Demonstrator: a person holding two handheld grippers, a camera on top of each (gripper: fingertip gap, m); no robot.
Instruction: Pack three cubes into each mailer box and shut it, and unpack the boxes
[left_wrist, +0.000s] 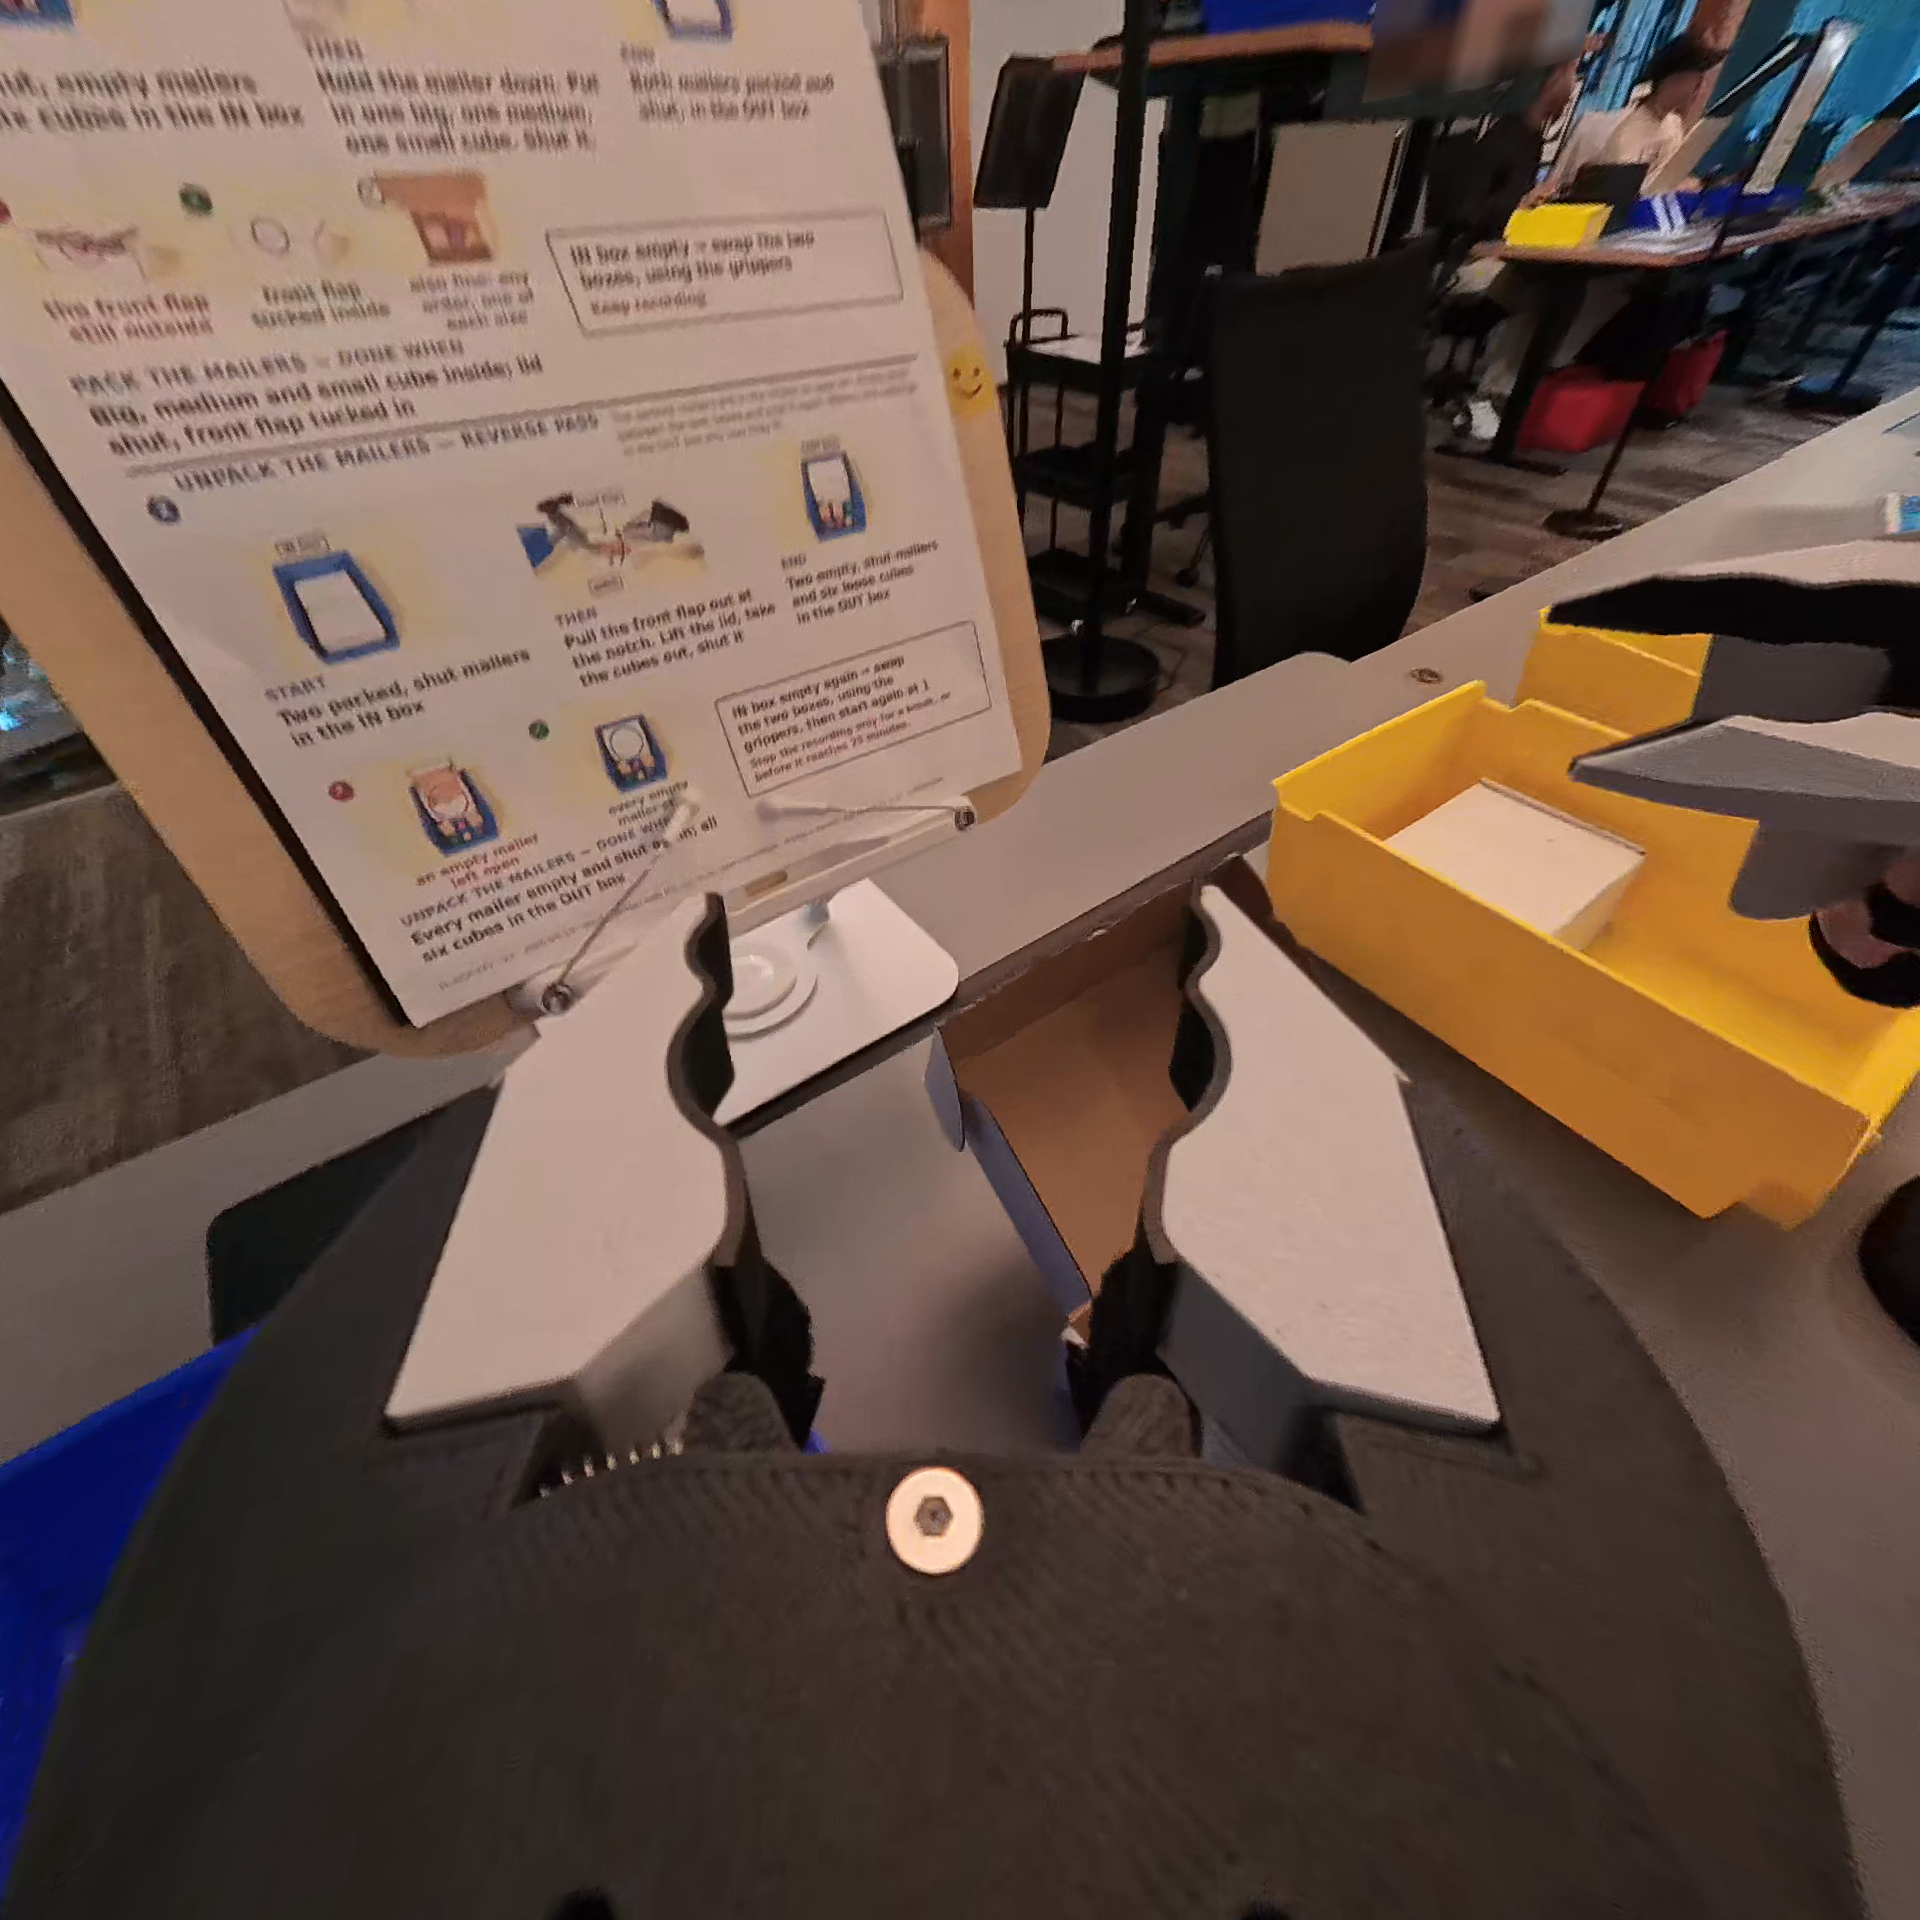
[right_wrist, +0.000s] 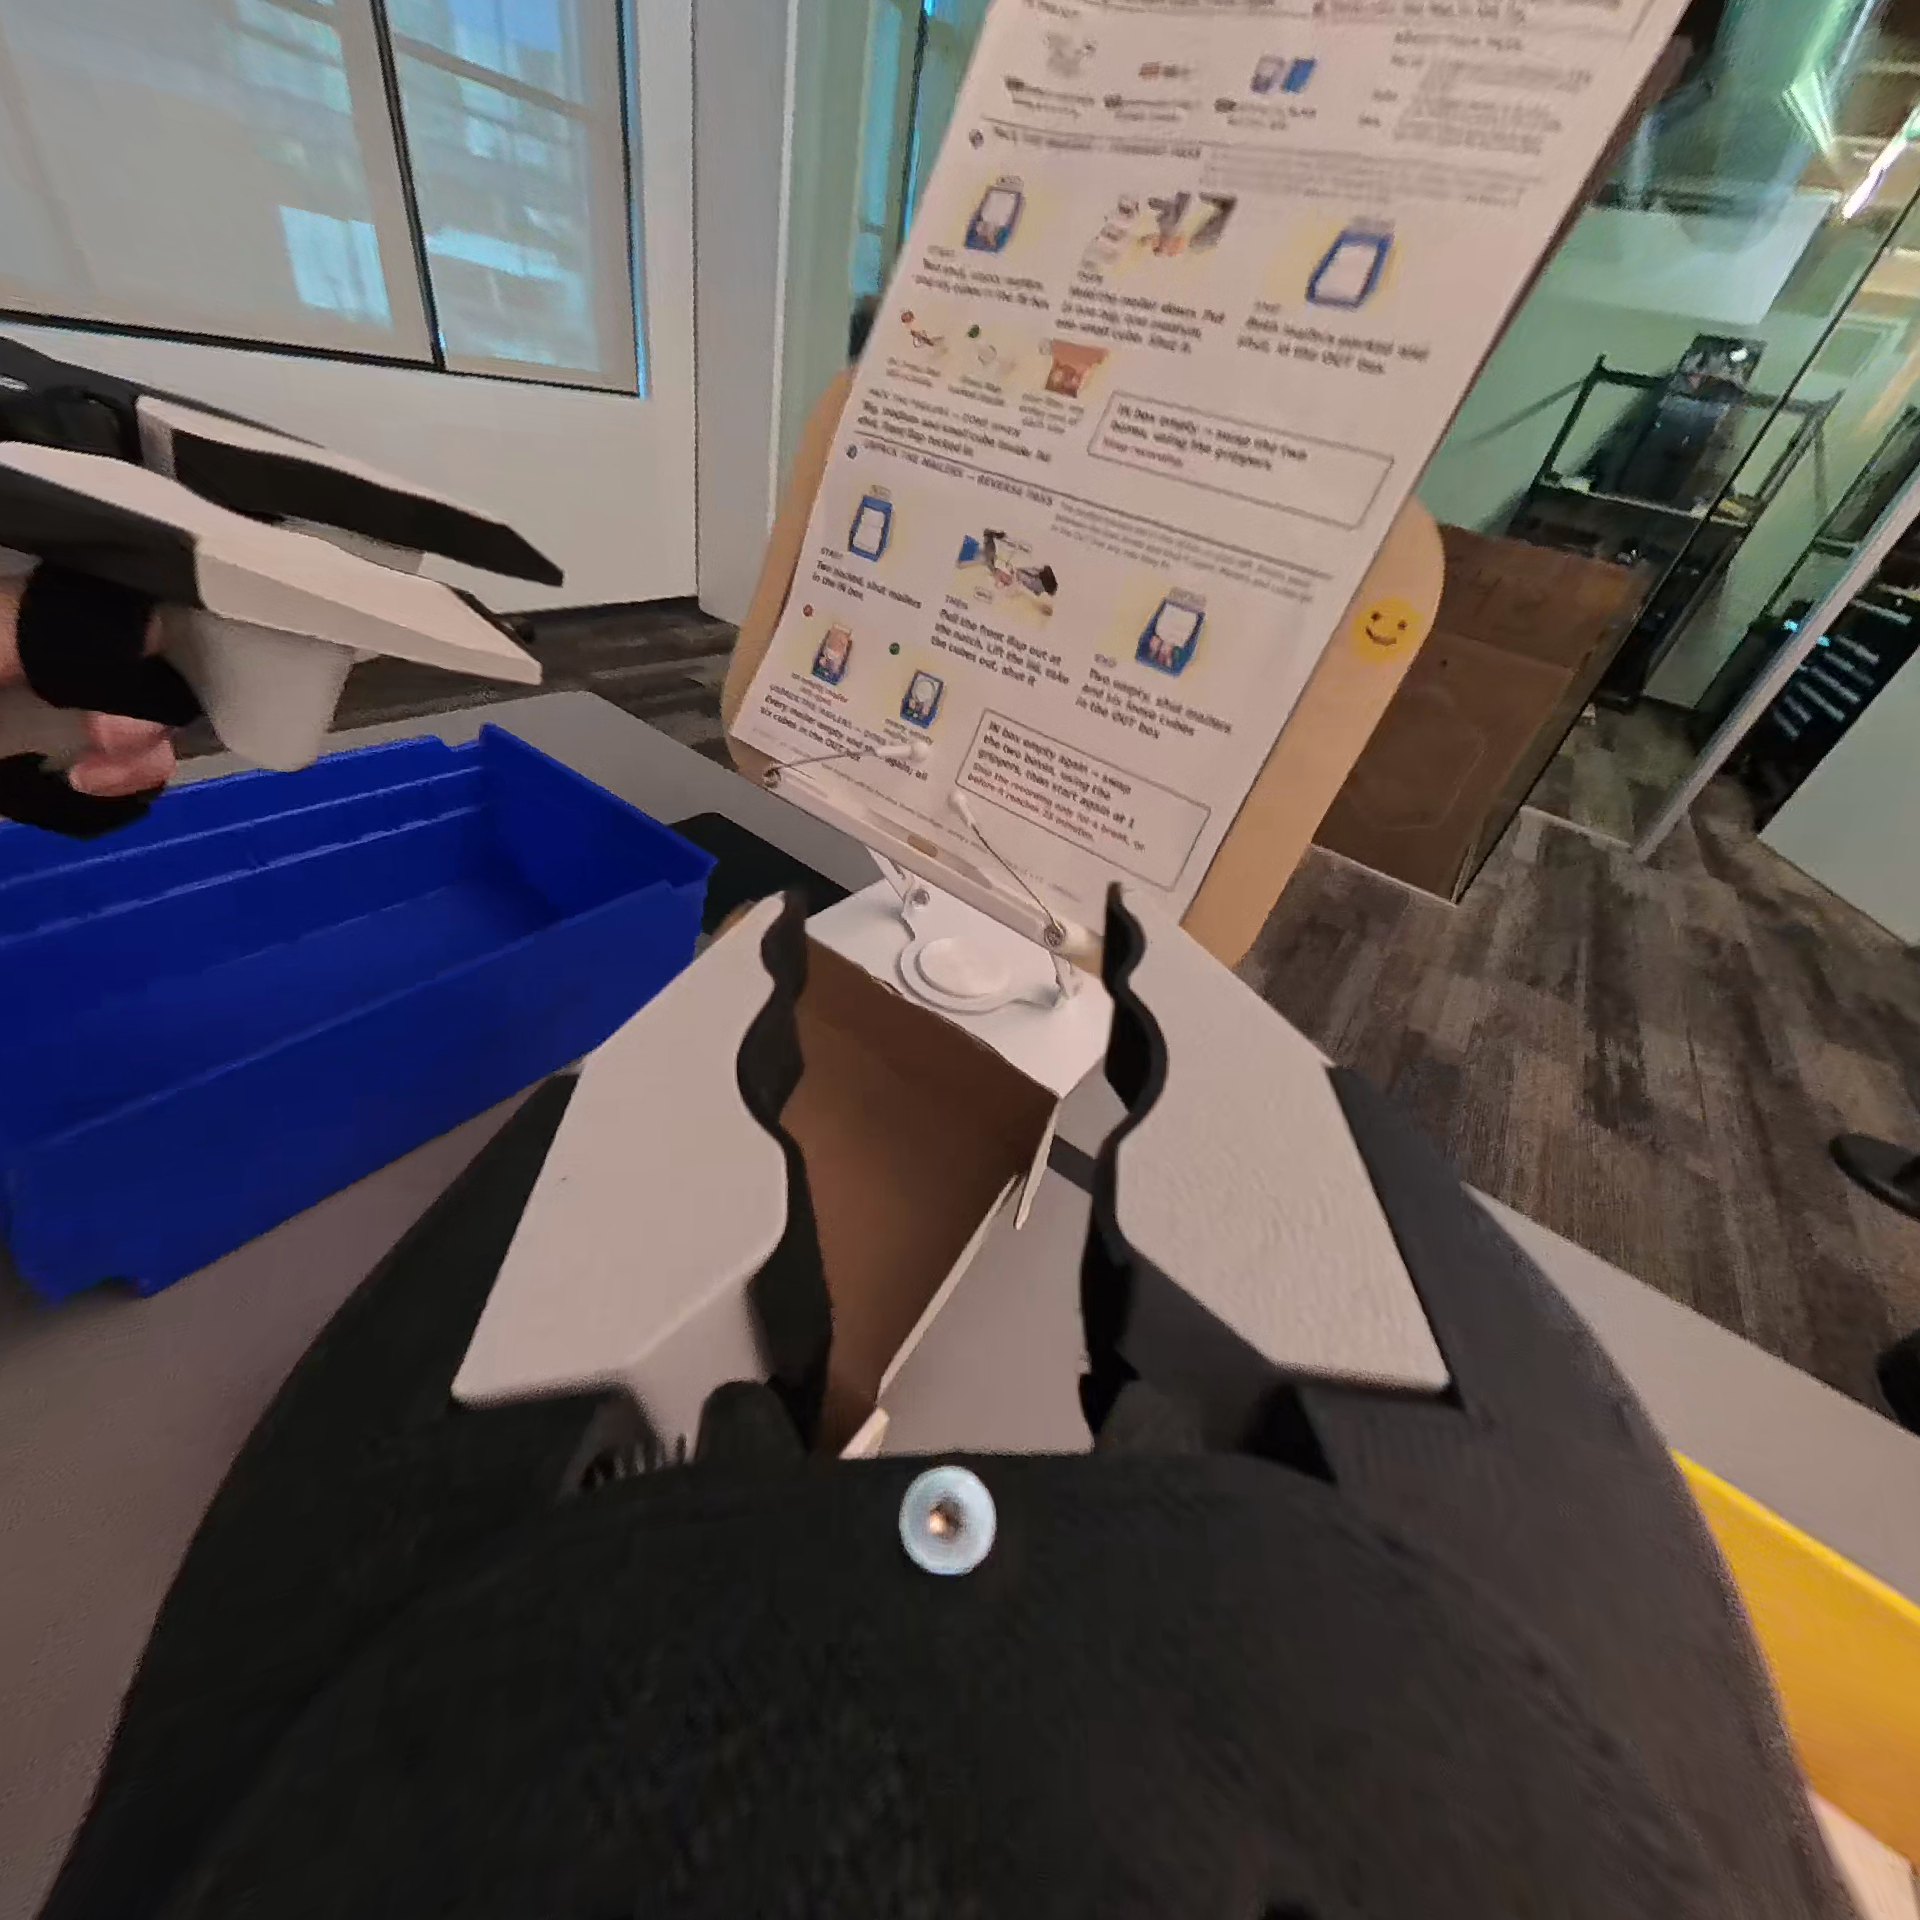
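An open white mailer box (left_wrist: 1070, 1091) with a brown inside lies on the grey table between the fingers of my left gripper (left_wrist: 956, 977), which is open. The same mailer (right_wrist: 914, 1122) shows between the fingers of my right gripper (right_wrist: 956, 925), also open and holding nothing. A second, shut white mailer (left_wrist: 1507, 873) lies in the yellow bin (left_wrist: 1455, 987) at the right. The right gripper (left_wrist: 1564, 691) hovers over that bin in the left wrist view. The left gripper (right_wrist: 551, 623) hovers over the empty blue bin (right_wrist: 312, 997). No cubes show.
An instruction sheet on a tan board (left_wrist: 520, 468) stands on a white stand (right_wrist: 966, 966) just behind the mailer. The blue bin's corner (left_wrist: 62, 1558) is at my lower left. The yellow bin's edge (right_wrist: 1818, 1662) is at my lower right. The table edge is beyond the stand.
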